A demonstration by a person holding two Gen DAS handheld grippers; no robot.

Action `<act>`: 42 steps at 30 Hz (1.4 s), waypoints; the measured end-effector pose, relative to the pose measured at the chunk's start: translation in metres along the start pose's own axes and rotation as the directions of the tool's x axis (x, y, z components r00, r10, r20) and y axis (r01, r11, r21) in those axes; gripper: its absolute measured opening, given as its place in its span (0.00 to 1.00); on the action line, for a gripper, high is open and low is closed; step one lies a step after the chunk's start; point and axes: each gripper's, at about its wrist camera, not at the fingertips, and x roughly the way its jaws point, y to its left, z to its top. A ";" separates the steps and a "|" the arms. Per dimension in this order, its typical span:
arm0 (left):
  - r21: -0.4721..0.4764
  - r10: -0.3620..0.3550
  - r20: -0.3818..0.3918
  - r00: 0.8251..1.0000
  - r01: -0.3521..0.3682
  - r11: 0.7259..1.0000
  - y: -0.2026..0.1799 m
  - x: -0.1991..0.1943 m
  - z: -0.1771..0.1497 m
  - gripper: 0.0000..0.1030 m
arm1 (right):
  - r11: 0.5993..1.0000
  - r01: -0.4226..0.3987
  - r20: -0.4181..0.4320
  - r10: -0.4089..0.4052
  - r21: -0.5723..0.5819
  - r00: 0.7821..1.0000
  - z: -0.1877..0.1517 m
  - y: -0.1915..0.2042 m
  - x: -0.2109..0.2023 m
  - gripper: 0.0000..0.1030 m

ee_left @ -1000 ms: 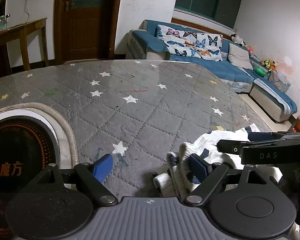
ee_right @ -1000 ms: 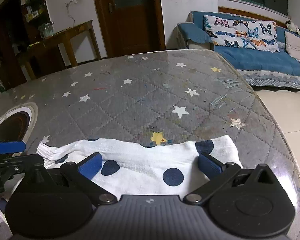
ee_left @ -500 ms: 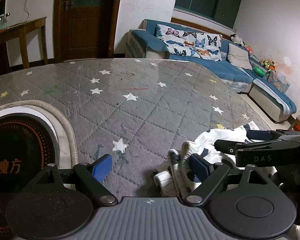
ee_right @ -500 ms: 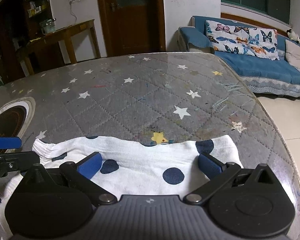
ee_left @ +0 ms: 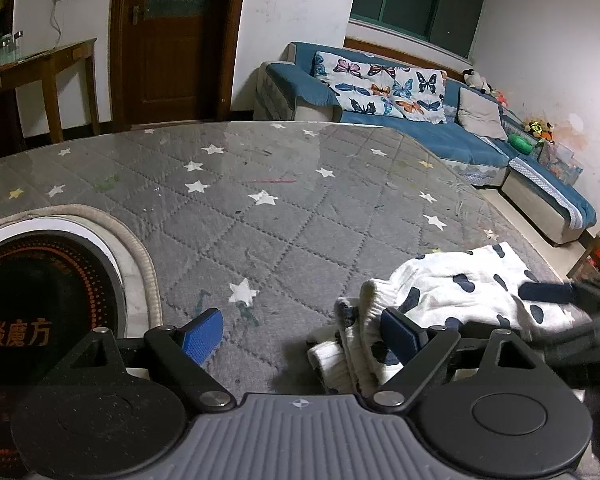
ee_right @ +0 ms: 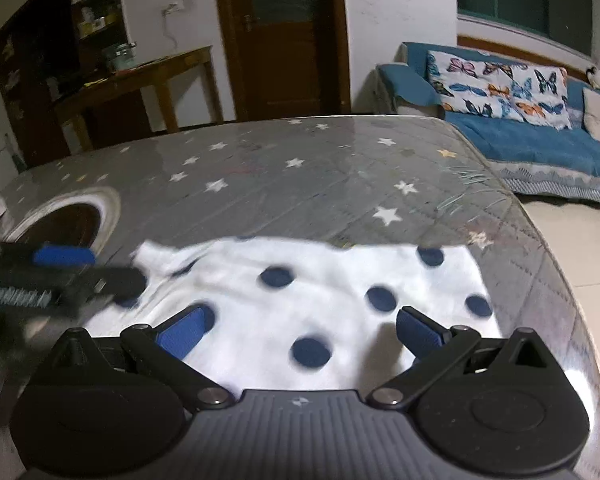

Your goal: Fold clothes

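Observation:
A white garment with dark blue dots [ee_right: 340,280] lies spread on the grey star-patterned table [ee_right: 300,184]. In the left wrist view the garment [ee_left: 460,284] lies at the lower right, its bunched ribbed edge [ee_left: 352,344] beside my left gripper's right finger. My left gripper [ee_left: 300,336] is open, with the bunched edge just inside its right finger. My right gripper [ee_right: 300,328] is open and hovers over the garment's near part. The left gripper also shows at the left of the right wrist view [ee_right: 60,276], blurred. The right gripper shows at the right of the left wrist view [ee_left: 560,300].
A round black hotplate with a pale rim [ee_left: 40,296] is set into the table at the left. The table's right edge [ee_right: 548,248] drops to a tiled floor. A blue sofa [ee_left: 420,120], a wooden side table [ee_left: 40,76] and a door stand beyond.
The right gripper has pulled back and lifted, so more of the garment shows before it. The left gripper has shifted slightly. The right wrist view is now motion-blurred.

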 end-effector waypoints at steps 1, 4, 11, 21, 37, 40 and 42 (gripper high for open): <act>0.000 0.002 -0.001 1.000 -0.002 1.000 0.000 0.000 0.000 0.87 | 1.000 -0.003 0.000 0.003 -0.006 1.000 -0.005 0.004 -0.002 1.00; 0.000 0.002 -0.001 1.000 -0.002 1.000 0.001 0.000 -0.001 0.88 | 1.000 0.008 0.004 -0.008 -0.026 1.000 -0.017 0.015 -0.006 1.00; -0.004 0.000 0.011 1.000 0.000 1.000 0.004 -0.008 -0.001 0.88 | 0.999 0.039 0.087 -0.038 -0.009 0.995 -0.036 0.026 -0.040 1.00; 0.029 -0.010 0.033 0.999 0.009 1.000 0.000 -0.034 -0.015 0.89 | 0.993 0.094 0.093 -0.100 0.073 0.991 -0.072 0.018 -0.054 1.00; 0.072 -0.011 0.057 0.998 0.007 0.997 -0.004 -0.067 -0.041 0.98 | 0.984 0.111 0.186 -0.136 0.137 0.973 -0.091 0.026 -0.080 1.00; 0.097 -0.017 0.061 0.998 0.011 0.995 -0.007 -0.071 -0.047 1.00 | 0.982 0.125 0.188 -0.151 0.143 0.970 -0.097 0.029 -0.083 1.00; 0.109 -0.020 0.065 0.998 0.012 0.994 -0.009 -0.074 -0.051 1.00 | 0.980 0.129 0.185 -0.156 0.153 0.970 -0.099 0.030 -0.084 1.00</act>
